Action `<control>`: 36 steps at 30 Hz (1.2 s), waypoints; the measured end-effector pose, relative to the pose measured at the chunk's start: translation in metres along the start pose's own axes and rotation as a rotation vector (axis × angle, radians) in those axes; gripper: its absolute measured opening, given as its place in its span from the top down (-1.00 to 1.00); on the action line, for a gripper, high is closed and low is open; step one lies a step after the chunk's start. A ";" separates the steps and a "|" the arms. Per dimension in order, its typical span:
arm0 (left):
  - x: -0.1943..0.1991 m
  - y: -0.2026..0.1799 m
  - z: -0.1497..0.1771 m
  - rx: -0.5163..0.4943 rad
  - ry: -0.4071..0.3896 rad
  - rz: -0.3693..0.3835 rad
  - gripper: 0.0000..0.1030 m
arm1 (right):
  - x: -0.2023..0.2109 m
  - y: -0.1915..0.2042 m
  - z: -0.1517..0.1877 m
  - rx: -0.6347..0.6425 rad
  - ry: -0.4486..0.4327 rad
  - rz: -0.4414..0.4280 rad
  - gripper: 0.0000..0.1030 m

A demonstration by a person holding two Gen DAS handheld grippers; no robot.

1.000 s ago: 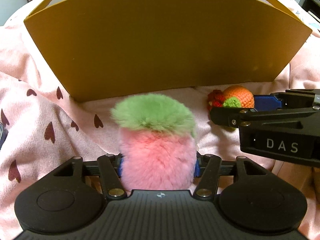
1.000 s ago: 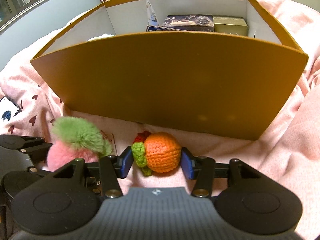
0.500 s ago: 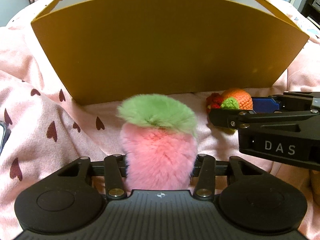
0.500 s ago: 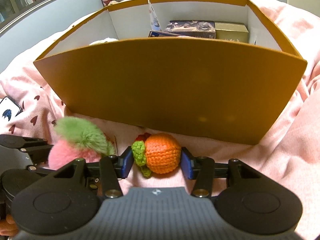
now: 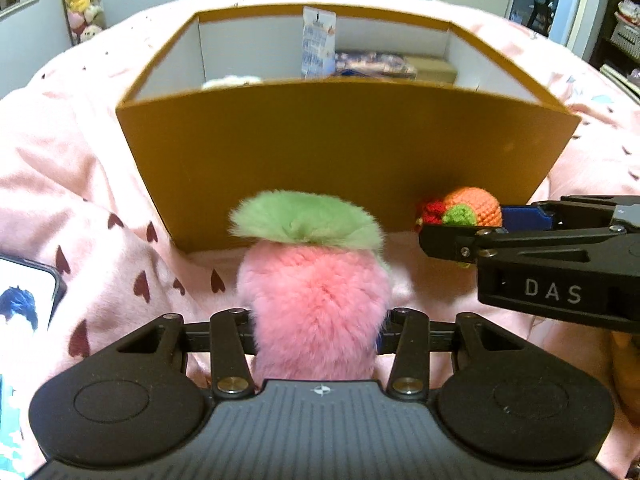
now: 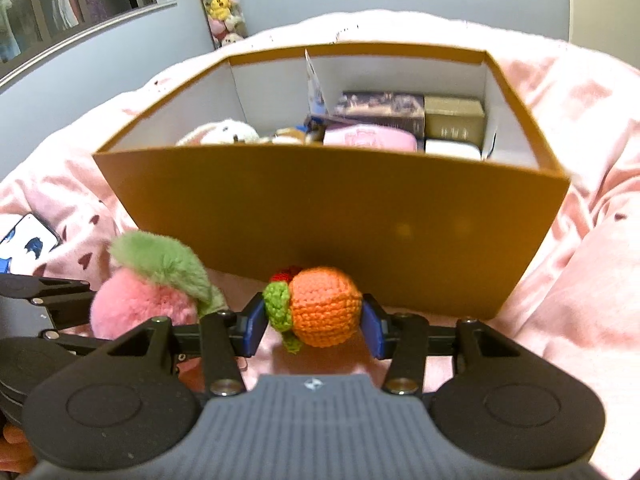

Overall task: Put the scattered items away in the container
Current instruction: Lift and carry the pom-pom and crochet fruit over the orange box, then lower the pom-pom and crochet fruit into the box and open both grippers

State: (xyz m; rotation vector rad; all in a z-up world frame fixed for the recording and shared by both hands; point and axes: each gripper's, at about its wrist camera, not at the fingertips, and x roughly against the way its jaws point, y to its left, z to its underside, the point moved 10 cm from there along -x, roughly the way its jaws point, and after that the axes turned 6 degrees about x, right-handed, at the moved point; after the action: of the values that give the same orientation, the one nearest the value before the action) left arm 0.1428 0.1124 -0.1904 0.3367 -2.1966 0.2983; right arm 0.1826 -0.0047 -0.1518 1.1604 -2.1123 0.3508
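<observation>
Box (image 5: 344,168) stood just beyond both toys, its open top higher than them. My left gripper (image 5: 316,332) held the fluffy strawberry (image 5: 316,300), my right gripper (image 6: 314,320) the crochet orange (image 6: 326,308); both needed lifting over the near wall.

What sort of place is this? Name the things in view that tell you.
Probably a bedroom: a pink heart-print blanket covers a soft bed, a column of plush toys hangs on the wall, and an orange storage box of toys and keepsakes sits on the bedding.
</observation>
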 end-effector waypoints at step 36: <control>0.087 -0.011 -0.163 -0.346 -0.166 0.027 0.02 | 0.048 0.046 -0.171 0.409 -0.314 -0.174 0.00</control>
State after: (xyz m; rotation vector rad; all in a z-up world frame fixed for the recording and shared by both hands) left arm 0.2157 0.1439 -0.0228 0.1432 -2.3648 -0.1003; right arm 0.2031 0.0817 0.0091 1.7194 -2.2451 0.5688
